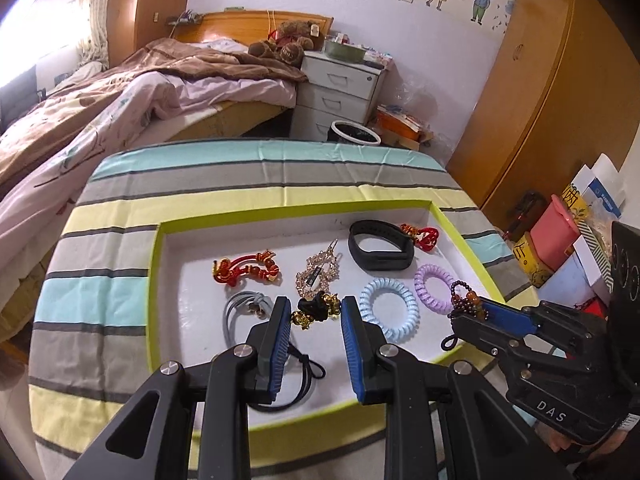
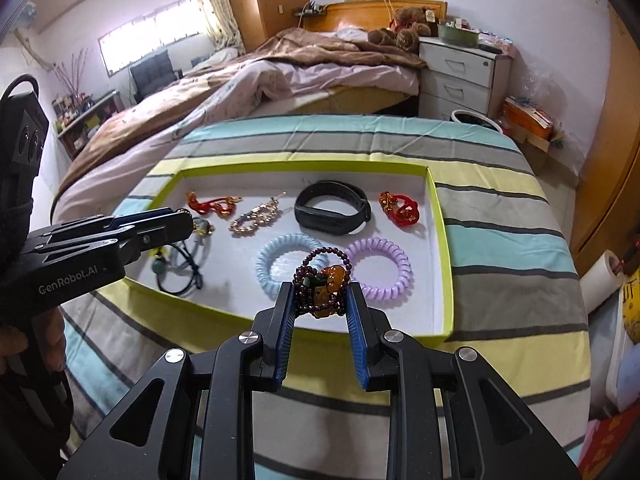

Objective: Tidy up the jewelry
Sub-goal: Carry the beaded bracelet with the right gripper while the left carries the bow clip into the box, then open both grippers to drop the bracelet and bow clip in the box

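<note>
A lime-edged white tray [image 1: 154,280] [image 2: 444,240] on the striped table holds jewelry. My left gripper [image 1: 314,310] is open just above a black-and-gold bracelet [image 1: 316,310], with a finger on each side. My right gripper [image 2: 320,294] is shut on a purple bead bracelet with amber stones [image 2: 324,284] [image 1: 466,306], held above the tray's near right part. Also in the tray are a blue coil tie [image 1: 390,312], a purple coil tie [image 1: 434,286], a black band [image 1: 380,244], two red knot bracelets [image 1: 246,268] [image 1: 422,236], a crystal chain [image 1: 320,276] and grey and black cords [image 1: 248,312].
The table carries a striped cloth [image 1: 100,300]. A bed [image 1: 120,100] lies behind it on the left, with a white drawer unit [image 1: 340,92] and a bin [image 1: 354,132] beyond. Boxes and a pink container [image 1: 560,236] stand on the floor at the right.
</note>
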Tool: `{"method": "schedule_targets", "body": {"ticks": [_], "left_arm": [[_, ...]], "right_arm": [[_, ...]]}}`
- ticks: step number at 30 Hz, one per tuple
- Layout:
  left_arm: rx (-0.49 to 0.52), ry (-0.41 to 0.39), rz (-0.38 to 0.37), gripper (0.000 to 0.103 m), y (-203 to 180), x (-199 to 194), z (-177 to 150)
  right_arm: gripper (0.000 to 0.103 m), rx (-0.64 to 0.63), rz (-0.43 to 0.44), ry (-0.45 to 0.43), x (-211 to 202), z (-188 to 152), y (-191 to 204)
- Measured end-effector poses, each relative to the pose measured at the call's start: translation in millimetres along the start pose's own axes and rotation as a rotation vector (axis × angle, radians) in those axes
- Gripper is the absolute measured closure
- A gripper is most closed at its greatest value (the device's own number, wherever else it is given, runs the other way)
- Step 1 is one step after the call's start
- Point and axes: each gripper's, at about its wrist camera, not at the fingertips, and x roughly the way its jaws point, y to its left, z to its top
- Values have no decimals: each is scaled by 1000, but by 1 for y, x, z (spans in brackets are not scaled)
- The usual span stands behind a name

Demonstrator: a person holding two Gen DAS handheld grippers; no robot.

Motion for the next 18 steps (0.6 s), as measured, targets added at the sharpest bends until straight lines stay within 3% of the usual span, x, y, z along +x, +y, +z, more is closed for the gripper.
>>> {"method": "schedule_targets", "body": {"ticks": [18], "left_arm": [[-16,79,-4,77,2,33,-6]], "right_arm": [[76,2,1,94,25,7,-16]]}}
